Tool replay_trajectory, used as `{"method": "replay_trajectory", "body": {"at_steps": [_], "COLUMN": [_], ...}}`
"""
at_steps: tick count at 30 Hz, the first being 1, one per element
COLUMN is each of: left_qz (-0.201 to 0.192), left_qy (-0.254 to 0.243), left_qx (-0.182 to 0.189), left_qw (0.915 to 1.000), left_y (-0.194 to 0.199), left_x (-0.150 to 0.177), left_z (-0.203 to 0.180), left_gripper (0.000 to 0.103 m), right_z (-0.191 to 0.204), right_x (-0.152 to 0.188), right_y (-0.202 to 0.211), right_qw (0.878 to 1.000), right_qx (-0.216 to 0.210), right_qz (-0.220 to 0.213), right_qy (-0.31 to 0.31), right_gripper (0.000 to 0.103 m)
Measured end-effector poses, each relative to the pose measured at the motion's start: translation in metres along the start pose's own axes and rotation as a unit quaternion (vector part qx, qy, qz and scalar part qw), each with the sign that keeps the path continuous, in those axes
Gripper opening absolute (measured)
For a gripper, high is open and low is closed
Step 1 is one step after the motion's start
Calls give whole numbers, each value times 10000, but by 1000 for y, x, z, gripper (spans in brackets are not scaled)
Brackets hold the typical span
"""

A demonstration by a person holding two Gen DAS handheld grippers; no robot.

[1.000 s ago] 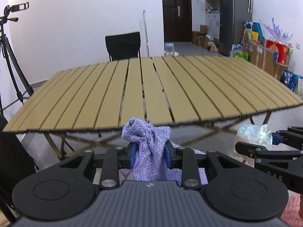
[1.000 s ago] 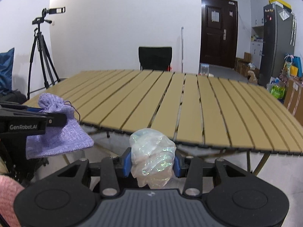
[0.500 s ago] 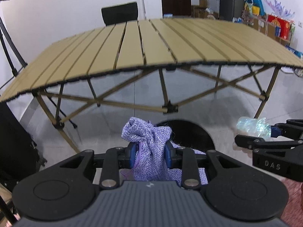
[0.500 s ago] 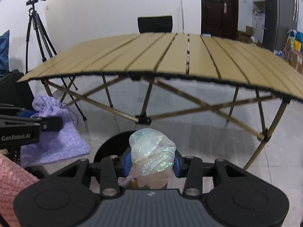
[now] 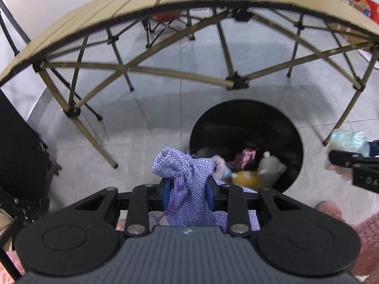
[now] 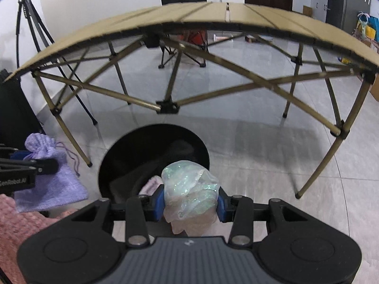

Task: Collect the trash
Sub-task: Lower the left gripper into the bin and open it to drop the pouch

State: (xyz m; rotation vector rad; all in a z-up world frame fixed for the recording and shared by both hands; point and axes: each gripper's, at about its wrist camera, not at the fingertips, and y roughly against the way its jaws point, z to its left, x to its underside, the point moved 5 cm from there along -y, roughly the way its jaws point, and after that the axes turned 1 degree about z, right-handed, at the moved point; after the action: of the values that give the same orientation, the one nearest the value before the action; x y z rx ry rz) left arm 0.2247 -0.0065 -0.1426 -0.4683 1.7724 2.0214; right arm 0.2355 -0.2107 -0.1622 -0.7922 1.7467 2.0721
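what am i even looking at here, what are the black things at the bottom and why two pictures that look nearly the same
There is no robot. A person holds a two-finger gripper in each hand, and each gripper carries a wide-angle camera looking forward along its fingers. So one picture comes from the left gripper, the other from the right gripper; the black shapes at the bottom are the tools themselves.

The left one is clamped on a purple woven pouch. The right one is clamped on a crumpled shiny plastic bag. Both are pointed down at a round black bin on the tiled floor, which already has some soft, colourful items inside. Behind it stands a folding slat table, bent by the lens.
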Motion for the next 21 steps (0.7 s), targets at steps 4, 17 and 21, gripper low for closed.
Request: {"method": "replay_trajectory", "body": {"at_steps": [4, 17, 21], "left_qz": [156, 516, 553], "left_qy": [148, 347, 316], "left_qx": [-41, -79, -57], "left_qw": [9998, 9980, 9980], "left_y": [-19, -50, -49], "left_x": [3, 0, -4], "left_z": [11, 26, 22], "left_gripper": [29, 29, 29], "right_z": [-10, -29, -27], "right_x": [5, 5, 3], "right_y": [-14, -34, -37], "right_qw": [9998, 9985, 9985], "right_qx": [133, 381, 363], "right_qz": [51, 104, 121], "right_qy": [-102, -389, -389], "right_gripper": [41, 41, 41]}}
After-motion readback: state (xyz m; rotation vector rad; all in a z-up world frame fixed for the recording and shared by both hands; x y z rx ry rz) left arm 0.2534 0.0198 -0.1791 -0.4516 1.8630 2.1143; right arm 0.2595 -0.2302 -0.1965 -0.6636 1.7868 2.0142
